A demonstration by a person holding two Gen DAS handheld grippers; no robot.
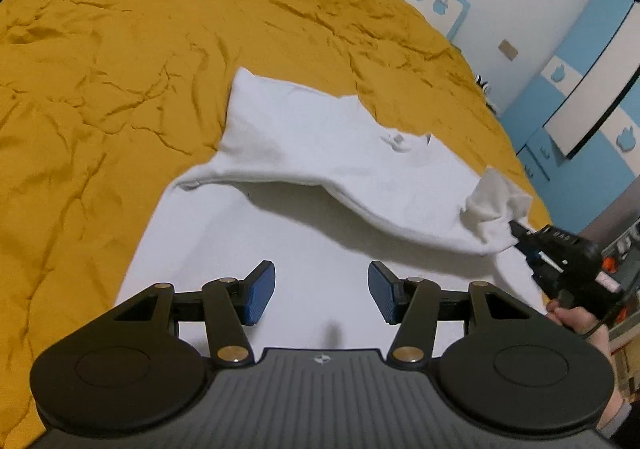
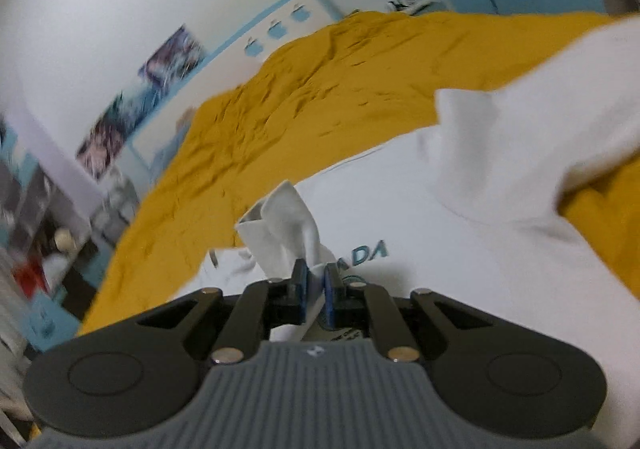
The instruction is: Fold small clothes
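A mustard-yellow bedspread (image 1: pixel 120 97), quilted and deeply creased, covers the bed and serves as the ground for everything here. On it lies a white garment (image 1: pixel 280 249), soft matte knit fabric, its long axis running from the near edge of the bedspread away toward the wall. One sleeve (image 1: pixel 312 145) is drawn across the body from the far left toward the right, lifted off the cloth below and casting a shadow on it. The left gripper (image 1: pixel 322 295) hovers over the garment's near part, its ribbed blue pads well apart with nothing between them. To the right, the right gripper (image 2: pixel 316 285) is clamped on the bunched sleeve cuff (image 2: pixel 286 225), which puckers into folds above the pads. Teal lettering (image 2: pixel 370 253) shows on the garment's chest.
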